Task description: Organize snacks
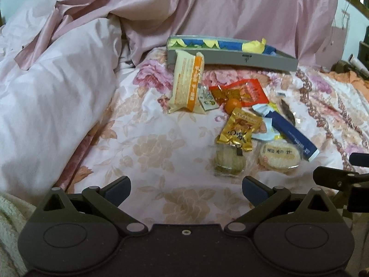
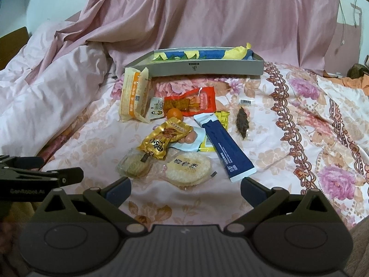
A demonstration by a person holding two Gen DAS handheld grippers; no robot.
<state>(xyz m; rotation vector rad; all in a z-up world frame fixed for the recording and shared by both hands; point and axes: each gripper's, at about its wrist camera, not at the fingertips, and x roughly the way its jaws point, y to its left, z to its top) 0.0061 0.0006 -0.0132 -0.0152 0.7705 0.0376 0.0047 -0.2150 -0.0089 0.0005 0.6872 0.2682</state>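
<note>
Several snacks lie in a loose pile on a floral bedsheet (image 2: pixel 299 124). A cream and orange cracker pack (image 2: pixel 135 94) leans against a shallow grey box (image 2: pixel 207 68) lined with blue and yellow paper. Nearer lie a red packet (image 2: pixel 196 101), a small orange fruit (image 2: pixel 174 113), a gold packet (image 2: pixel 165 140), a blue stick pack (image 2: pixel 227 146), two clear-wrapped round rice crackers (image 2: pixel 189 169) and a dark dried piece (image 2: pixel 242 122). My right gripper (image 2: pixel 185 192) is open just short of the rice crackers. My left gripper (image 1: pixel 186 191) is open over bare sheet, left of the pile (image 1: pixel 237 120).
A pink quilt (image 1: pixel 53 87) is heaped on the left and a pink curtain (image 2: pixel 219 11) hangs behind the box. The sheet right of the pile is flat. Each gripper shows at the edge of the other's view, as with the left gripper (image 2: pixel 41 180).
</note>
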